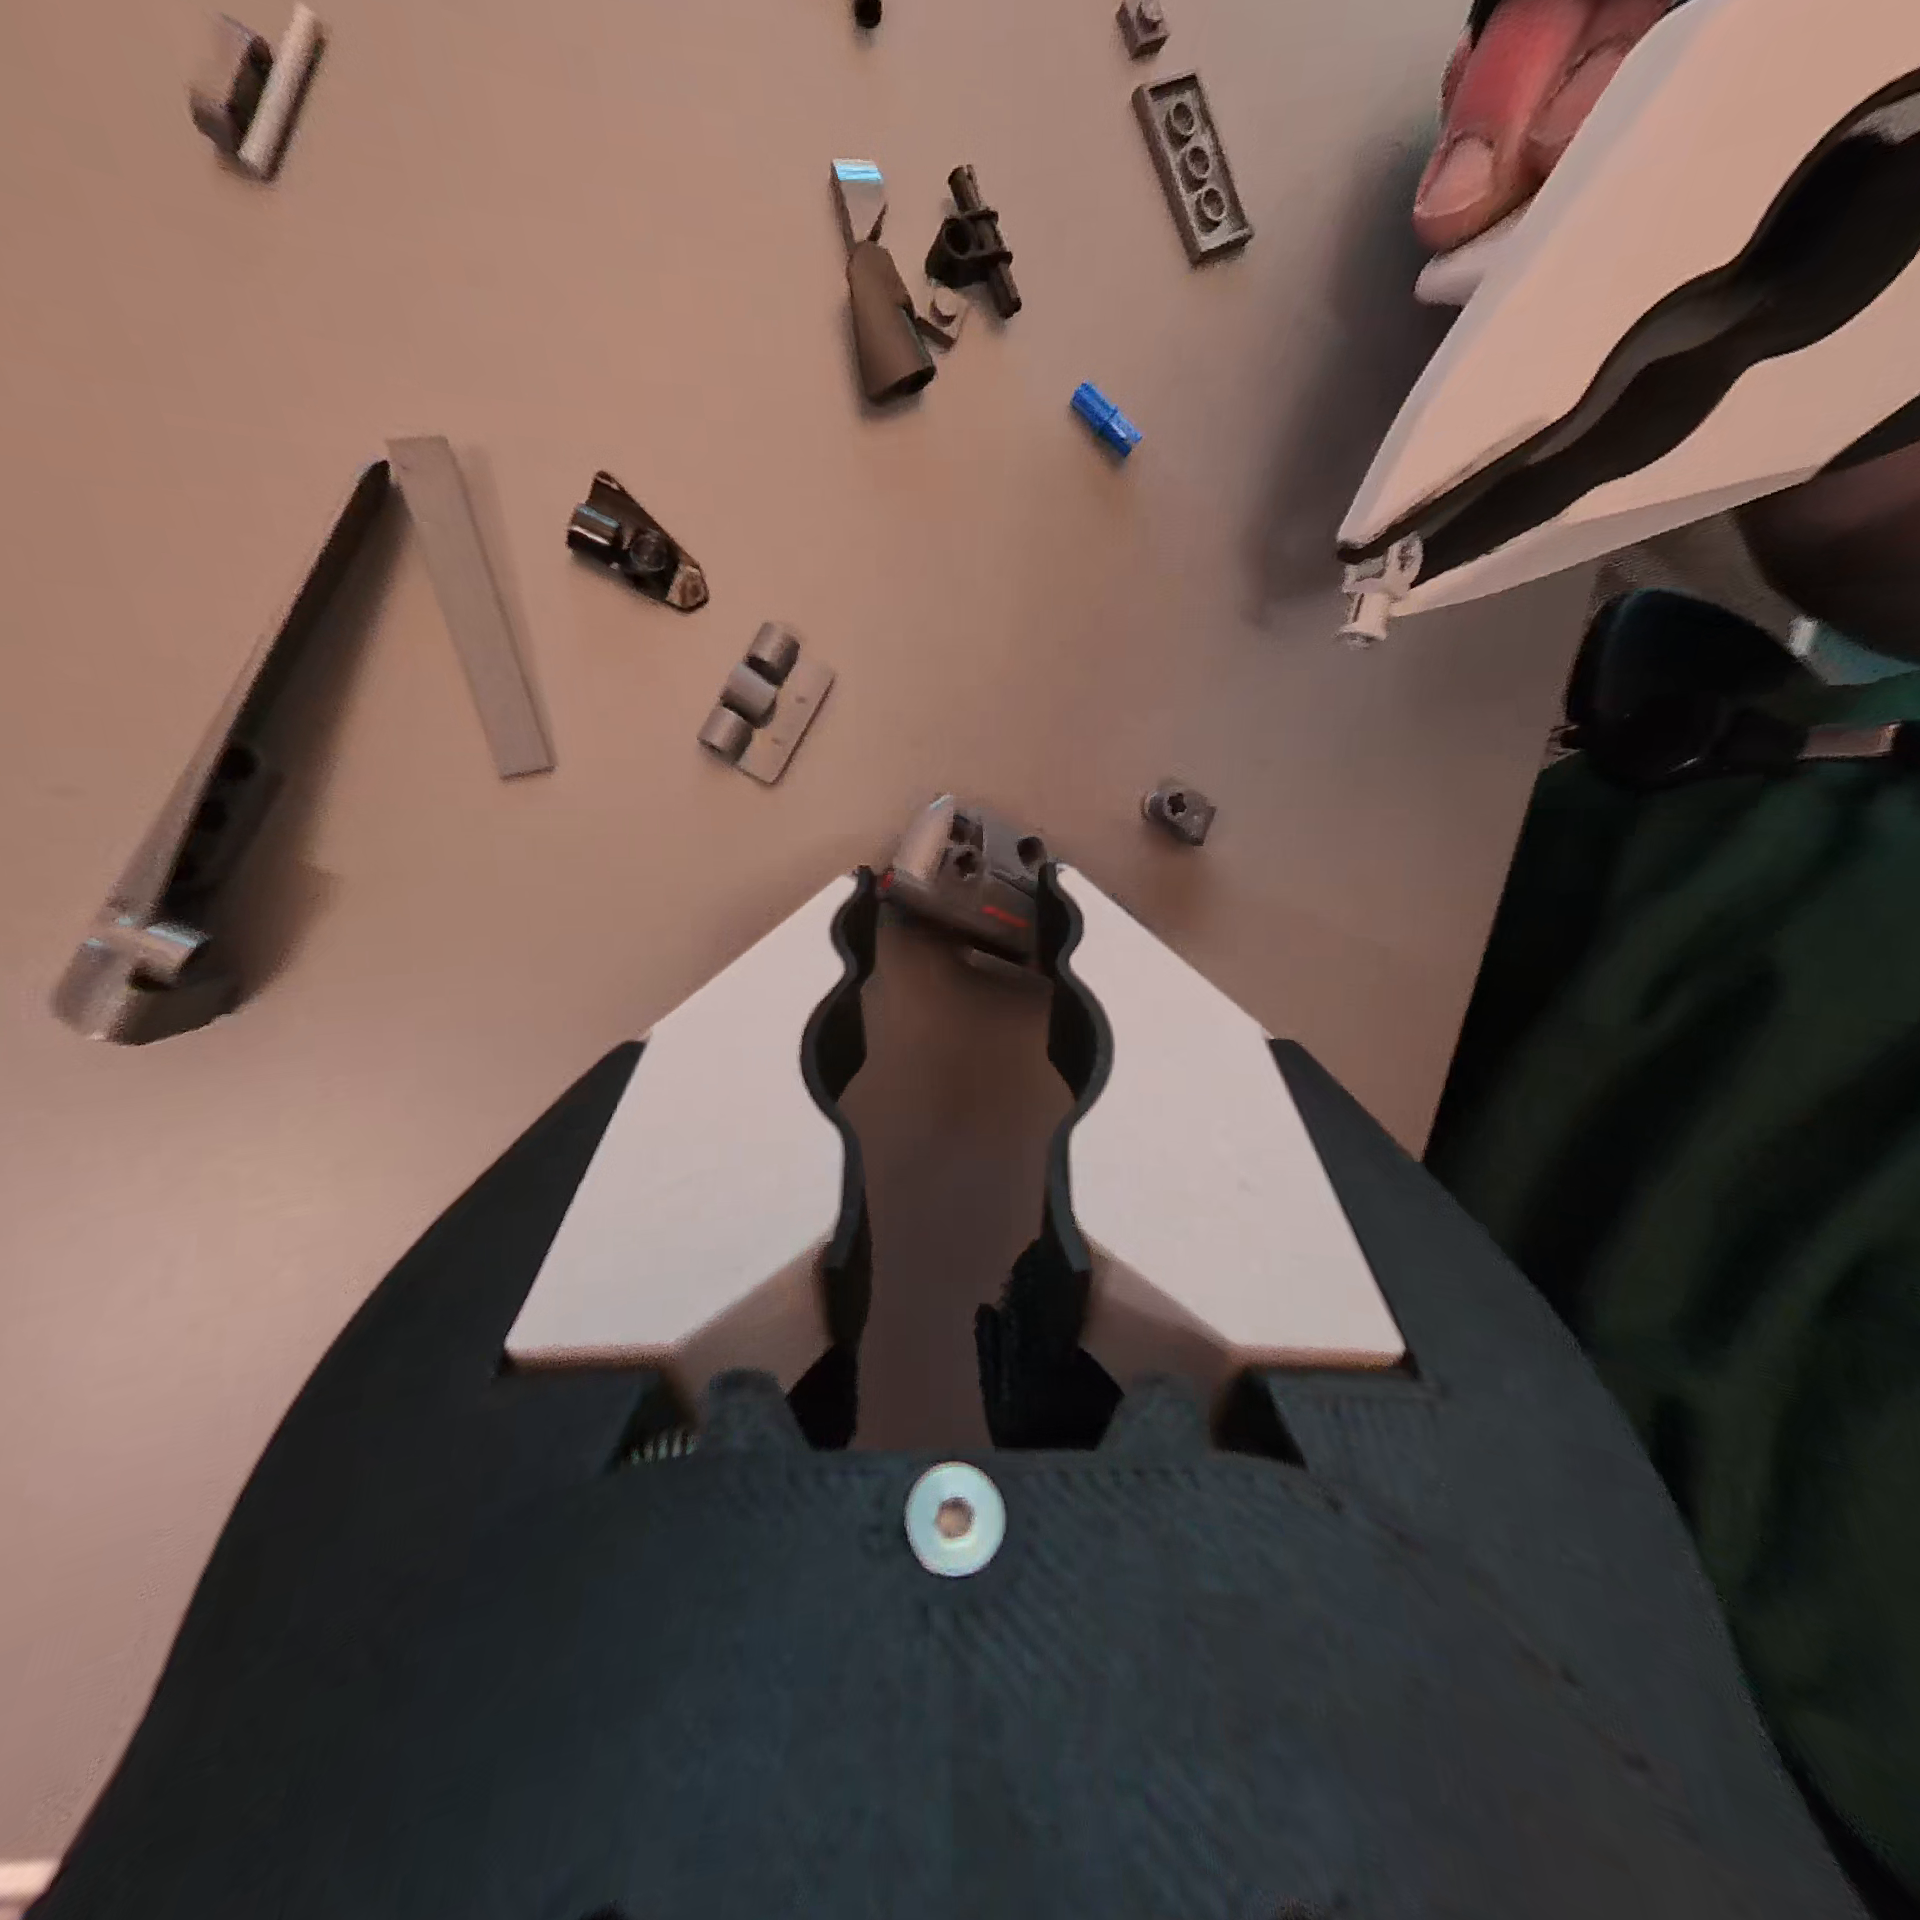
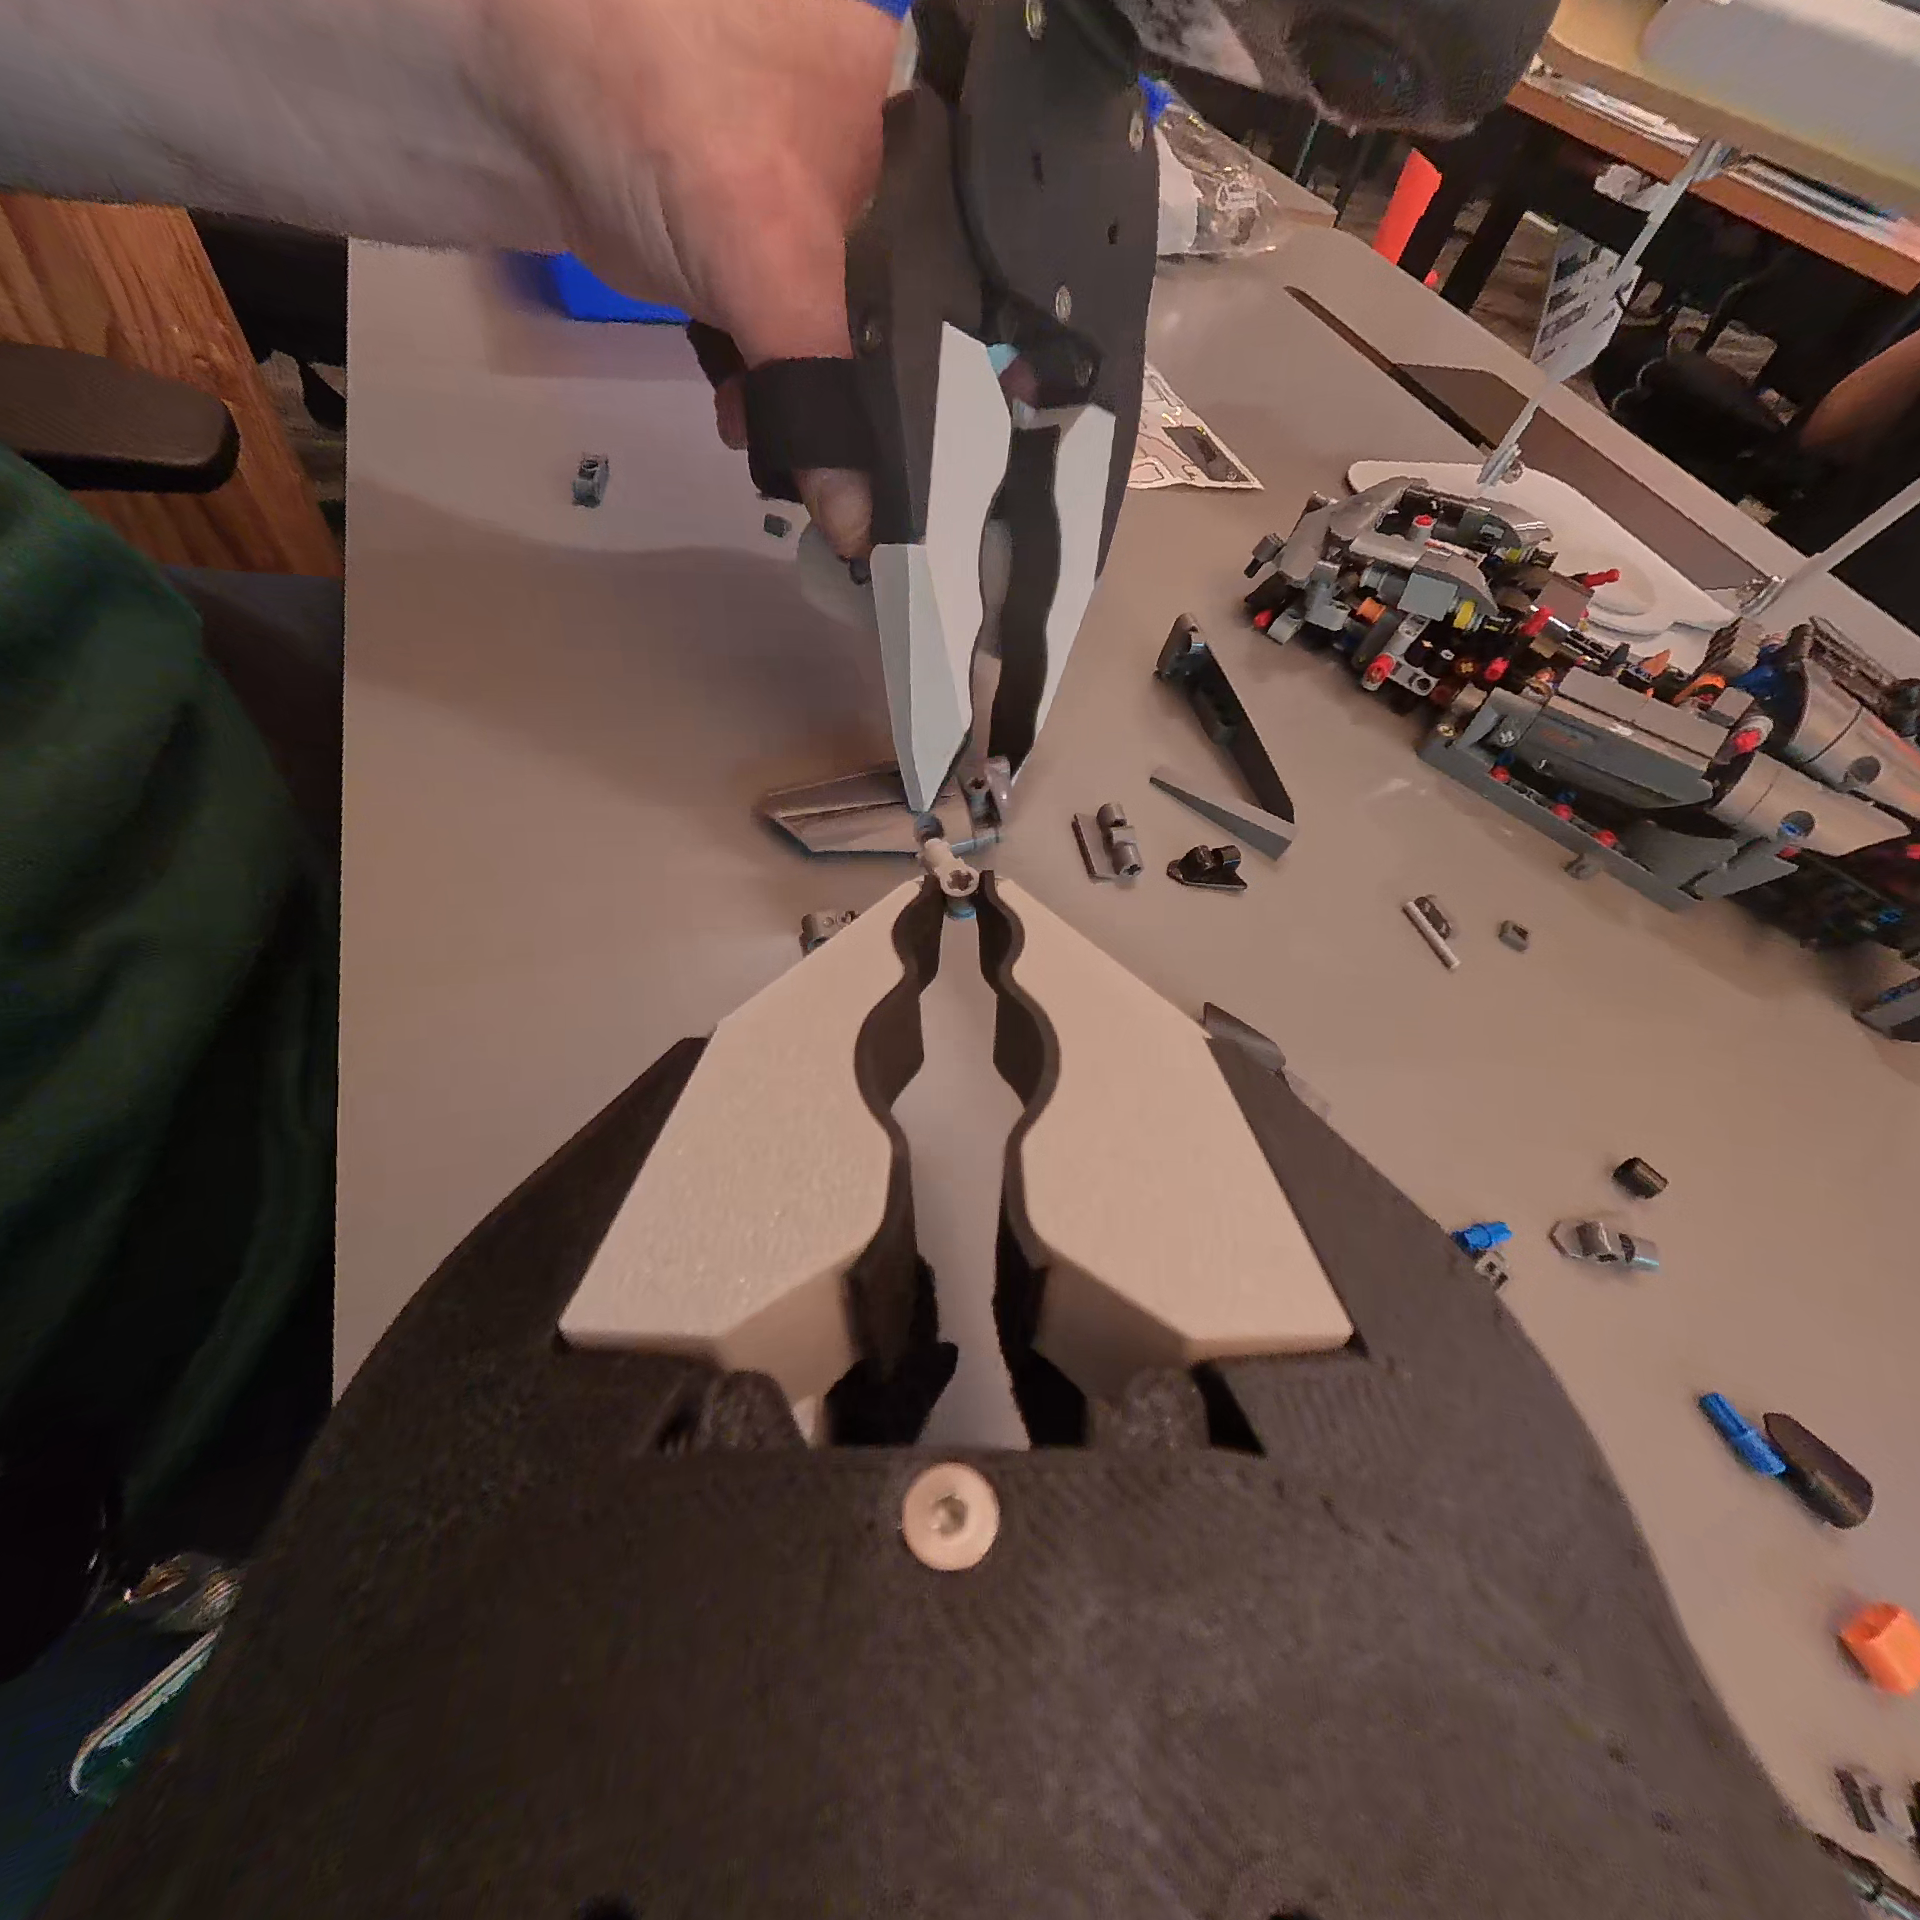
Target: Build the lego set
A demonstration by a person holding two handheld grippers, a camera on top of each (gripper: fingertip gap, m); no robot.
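My left gripper (image 1: 956, 883) is shut on a small grey Lego assembly (image 1: 971, 857) with red marks and holds it just above the tan table (image 1: 623, 260). In the right wrist view this gripper (image 2: 966, 792) points down with the assembly (image 2: 982, 800) at its tips. My right gripper (image 2: 958, 902) is shut on a small light grey pin connector (image 2: 956, 881). It also shows at the upper right of the left wrist view (image 1: 1374, 582), with the pin (image 1: 1369, 603) apart from the assembly.
Loose parts lie around: a blue pin (image 1: 1107, 416), a grey studded plate (image 1: 1193, 166), a long dark wedge panel (image 1: 208, 748), a grey tile (image 1: 473, 603). A partly built model (image 2: 1558, 644) stands at the right. An orange piece (image 2: 1881, 1652) lies near the front right. The left gripper's tips are roughly 8 cm from the right gripper's. The grey tile (image 1: 473, 603) lies some 7 cm from my left tips, 12 cm from my right tips.
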